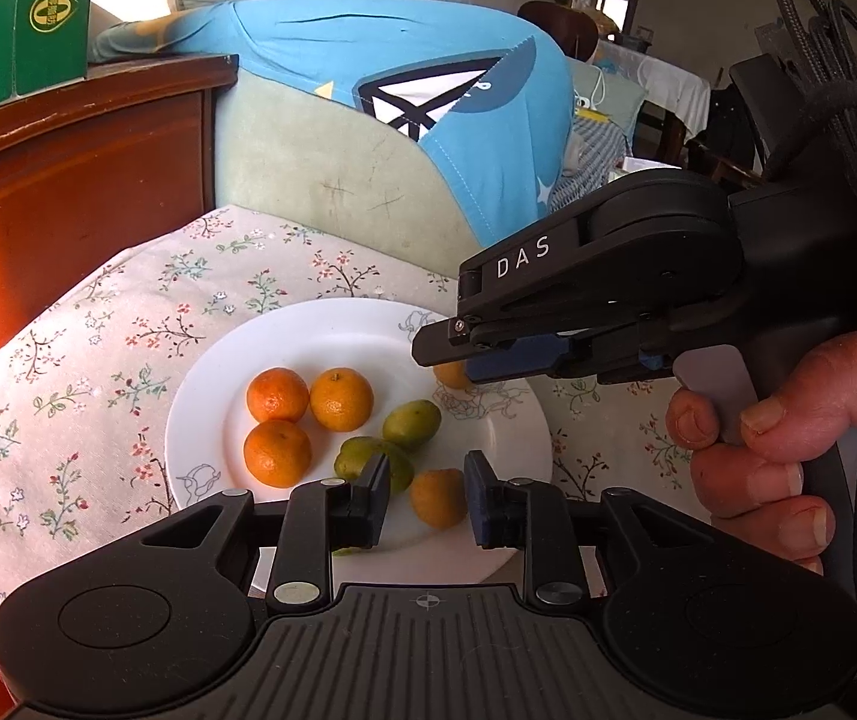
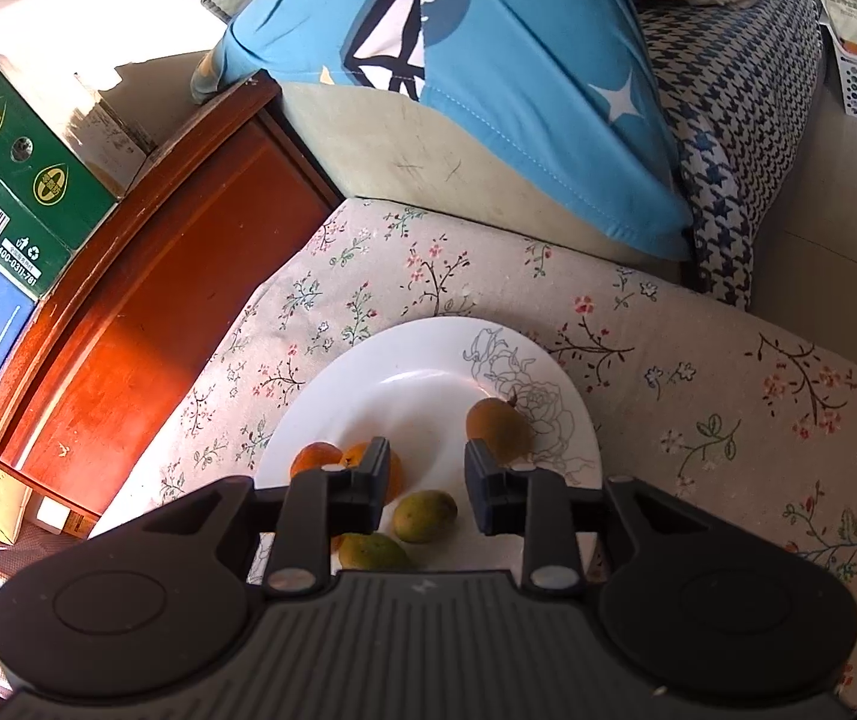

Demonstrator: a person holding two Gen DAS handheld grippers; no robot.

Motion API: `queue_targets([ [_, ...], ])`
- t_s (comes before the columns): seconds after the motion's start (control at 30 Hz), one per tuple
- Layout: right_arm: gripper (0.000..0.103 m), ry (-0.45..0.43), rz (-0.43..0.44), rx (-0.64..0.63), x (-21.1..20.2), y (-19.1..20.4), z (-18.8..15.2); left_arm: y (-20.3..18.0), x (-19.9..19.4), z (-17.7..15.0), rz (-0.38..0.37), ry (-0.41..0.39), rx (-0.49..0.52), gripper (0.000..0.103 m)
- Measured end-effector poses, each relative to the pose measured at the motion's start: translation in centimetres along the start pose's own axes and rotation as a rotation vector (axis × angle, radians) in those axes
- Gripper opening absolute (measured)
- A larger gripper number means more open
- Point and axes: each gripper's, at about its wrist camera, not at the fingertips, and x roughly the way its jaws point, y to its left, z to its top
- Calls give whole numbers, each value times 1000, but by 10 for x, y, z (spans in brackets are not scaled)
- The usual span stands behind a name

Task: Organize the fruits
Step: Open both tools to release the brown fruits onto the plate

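Observation:
A white plate (image 1: 284, 336) sits on the floral cloth. On it lie three orange tangerines (image 1: 277, 394), two green fruits (image 1: 411, 423) and two yellow-orange fruits (image 1: 437, 498). My left gripper (image 1: 425, 501) is open and empty, hovering over the plate's near side with a yellow-orange fruit seen between its fingers. My right gripper (image 1: 458, 348) comes in from the right above the plate's far right. In the right wrist view my right gripper (image 2: 425, 489) is open and empty above the plate (image 2: 428, 360), with a green fruit (image 2: 424, 515) below the gap and a yellow-orange fruit (image 2: 497, 429) beyond the right finger.
A red-brown wooden cabinet (image 1: 68, 192) stands left of the cloth, with a green carton (image 1: 14, 18) on top. A blue cushion (image 1: 404, 84) on a pale green cushion (image 1: 332, 192) lies behind the plate. A floral cloth (image 2: 698, 396) extends right.

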Motion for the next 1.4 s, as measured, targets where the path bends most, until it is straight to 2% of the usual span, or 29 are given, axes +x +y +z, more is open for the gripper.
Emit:
queue_targets([
  [0.03, 38, 0, 3, 4, -1, 0, 1, 0, -2, 1, 1, -3, 1, 38],
  [0.07, 41, -4, 6, 8, -3, 1, 1, -1, -5, 2, 6, -12, 4, 42],
  [0.13, 45, -16, 9, 11, -6, 2, 3, -2, -9, 4, 31, -21, 12, 57],
  [0.3, 56, -51, -13, 5, -15, 5, 6, 1, -22, 9, 76, -16, 22, 63],
  [0.47, 57, -73, -54, -27, -27, 11, 1, 8, -37, 7, 98, -11, 6, 65],
  [0.5, 58, -77, -54, -29, -31, 12, 0, 10, -41, 7, 94, -10, -3, 70],
  [0.63, 76, -113, -60, -42, -46, 19, -8, 19, -58, 4, 109, -15, -31, 85],
  [0.8, 82, -123, -74, -39, -60, 25, -24, 32, -76, -4, 113, -18, -70, 94],
  [0.83, 87, -120, -71, -34, -61, 26, -28, 34, -78, -6, 118, -16, -77, 96],
  [1.03, 95, -108, -126, -69, -69, 35, -59, 40, -94, -25, 139, 4, -115, 97],
  [1.3, 96, -72, -144, -54, -75, 36, -95, 49, -113, -50, 188, 21, -137, 97],
  [1.4, 96, -57, -149, -48, -73, 37, -106, 53, -116, -58, 231, 39, -134, 97],
])
